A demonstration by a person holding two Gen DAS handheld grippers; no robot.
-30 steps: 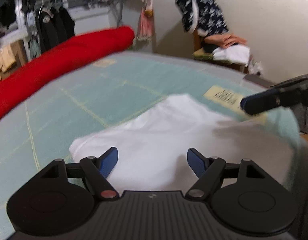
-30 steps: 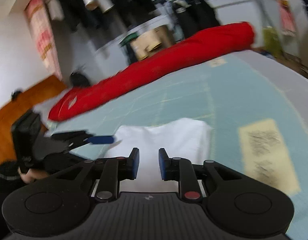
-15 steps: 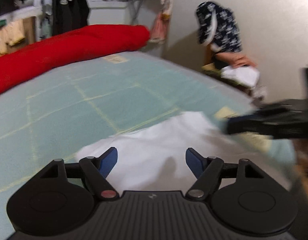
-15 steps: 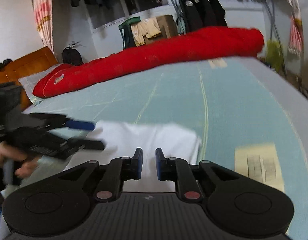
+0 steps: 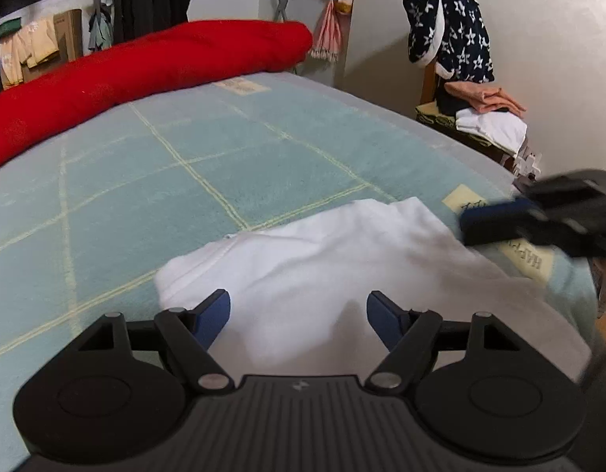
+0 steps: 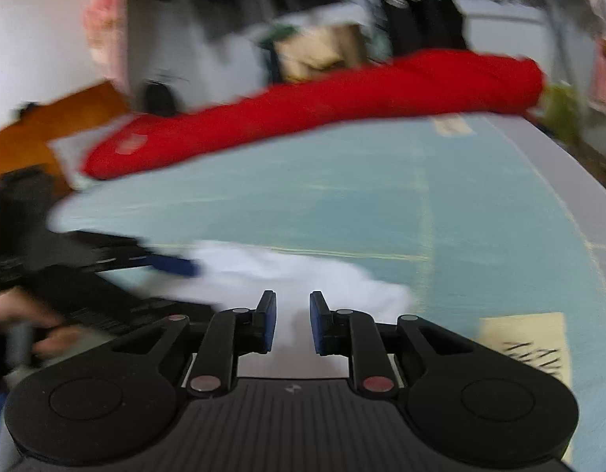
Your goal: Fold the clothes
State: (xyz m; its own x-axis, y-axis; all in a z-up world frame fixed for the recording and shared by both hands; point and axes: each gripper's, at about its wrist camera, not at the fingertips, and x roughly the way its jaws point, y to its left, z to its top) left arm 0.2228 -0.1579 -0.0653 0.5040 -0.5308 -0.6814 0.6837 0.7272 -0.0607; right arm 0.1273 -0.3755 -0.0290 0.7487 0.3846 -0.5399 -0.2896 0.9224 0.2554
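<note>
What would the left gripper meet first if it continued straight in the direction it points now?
Most likely the white garment: the left gripper points down at it, jaws wide with cloth lying between and ahead. Depth is unclear, but nothing else stands in that line.

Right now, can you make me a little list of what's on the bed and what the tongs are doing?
Surface: pale blue blanket with yellow grid lines
Garment: white cloth, lying crumpled
Left tongs: open over the cloth, gripping nothing
Right tongs: jaws opening, nothing pinched
Far edge: long red roll
Chair: folded clothes
</note>
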